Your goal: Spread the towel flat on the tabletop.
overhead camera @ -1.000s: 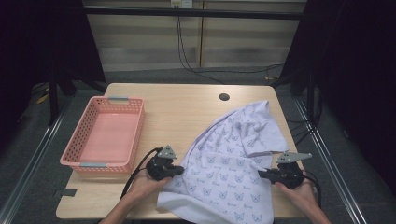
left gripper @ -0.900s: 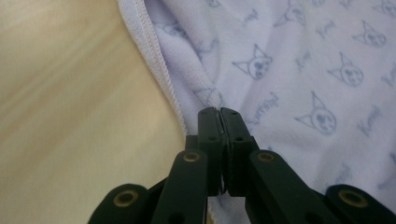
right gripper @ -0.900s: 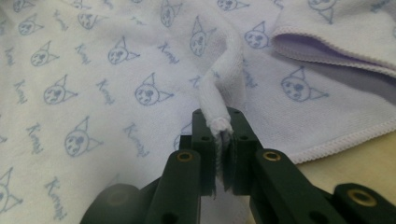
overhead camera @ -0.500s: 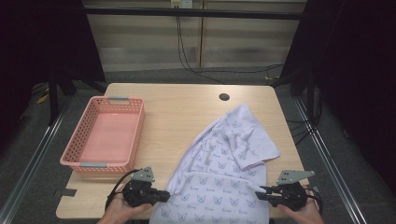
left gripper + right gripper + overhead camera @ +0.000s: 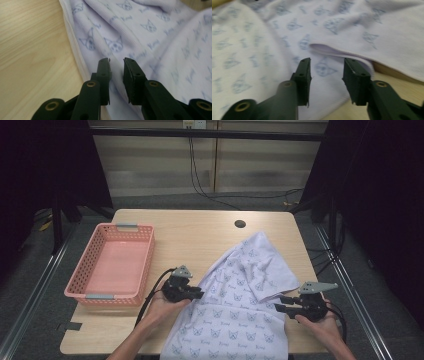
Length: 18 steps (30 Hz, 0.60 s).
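White printed garment (image 5: 240,310) spread on table (image 5: 200,237), near edge overhanging; one flap folded. Left gripper (image 5: 196,294) and right gripper (image 5: 281,304) jaws just opened, apart, nothing clamped. Folding judged barely begun; pink basket (image 5: 87,275) unfilled.

pink basket (image 5: 112,270) (near left edge), wooden table (image 5: 200,237)
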Available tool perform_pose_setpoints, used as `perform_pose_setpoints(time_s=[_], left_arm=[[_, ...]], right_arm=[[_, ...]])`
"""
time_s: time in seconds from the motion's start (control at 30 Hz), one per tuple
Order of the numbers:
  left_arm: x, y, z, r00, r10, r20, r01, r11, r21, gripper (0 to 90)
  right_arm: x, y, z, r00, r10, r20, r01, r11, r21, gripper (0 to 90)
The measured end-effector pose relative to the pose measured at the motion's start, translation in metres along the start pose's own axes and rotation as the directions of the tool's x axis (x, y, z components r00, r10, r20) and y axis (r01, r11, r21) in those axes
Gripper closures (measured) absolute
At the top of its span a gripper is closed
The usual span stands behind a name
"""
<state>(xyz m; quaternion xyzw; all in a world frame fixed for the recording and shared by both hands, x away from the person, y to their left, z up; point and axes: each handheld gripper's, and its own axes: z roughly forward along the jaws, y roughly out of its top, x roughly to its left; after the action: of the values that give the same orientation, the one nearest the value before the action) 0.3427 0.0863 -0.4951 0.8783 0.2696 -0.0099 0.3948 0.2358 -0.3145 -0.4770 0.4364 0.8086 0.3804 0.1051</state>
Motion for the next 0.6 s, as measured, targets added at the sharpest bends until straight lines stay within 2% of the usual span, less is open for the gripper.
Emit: perform_pose_setpoints(time_s=[0.03, 0.1, 0.17, 0.23, 0.33, 0.43, 0.53, 0.6], left_arm=[[0.004, 0.0, 0.006, 1.0, -0.006, -0.004, 0.006, 1.0, 0.004, 74.0], [0.004, -0.001, 0.006, 1.0, -0.007, 0.0, 0.007, 1.0, -0.004, 77.7], [0.002, -0.003, 0.001, 0.9997, 0.016, -0.018, -0.016, 0.9997, 0.021, 81.1], [-0.001, -0.009, -0.009, 0.9994, 0.024, -0.026, -0.022, 0.9985, 0.05, 84.6], [-0.007, -0.028, -0.028, 1.0, -0.008, -0.004, 0.009, 0.9975, 0.071, 85.8], [-0.023, -0.047, -0.046, 0.9997, 0.017, -0.018, -0.015, 0.9951, 0.098, 85.9], [-0.038, -0.072, -0.067, 0.9997, -0.017, 0.017, 0.015, 0.9949, 0.1, 85.7], [-0.043, -0.081, -0.074, 0.9975, -0.011, 0.07, 0.004, 0.9954, 0.096, 83.7]], right_arm=[[-0.009, -0.003, 0.004, 0.9998, 0.011, 0.015, -0.011, 1.0, 0.021, 54.6], [-0.011, -0.004, 0.006, 0.9995, 0.017, 0.026, -0.018, 0.999, 0.028, 53.1], [-0.015, -0.005, 0.008, 0.9986, 0.017, 0.05, -0.019, 0.999, 0.034, 52.0], [-0.015, -0.005, 0.009, 0.9984, 0.021, 0.053, -0.023, 0.999, 0.03, 51.4], [-0.014, -0.001, 0.016, 0.9985, 0.009, 0.054, -0.011, 0.999, 0.04, 51.5], [-0.011, 0.003, 0.024, 0.9992, 0.003, 0.04, -0.006, 0.998, 0.058, 51.5], [-0.009, 0.008, 0.029, 0.9999, 0.011, 0.009, -0.012, 0.998, 0.06, 51.0], [-0.006, 0.012, 0.036, 0.9999, -0.003, -0.013, 0.003, 0.998, 0.057, 50.9]])
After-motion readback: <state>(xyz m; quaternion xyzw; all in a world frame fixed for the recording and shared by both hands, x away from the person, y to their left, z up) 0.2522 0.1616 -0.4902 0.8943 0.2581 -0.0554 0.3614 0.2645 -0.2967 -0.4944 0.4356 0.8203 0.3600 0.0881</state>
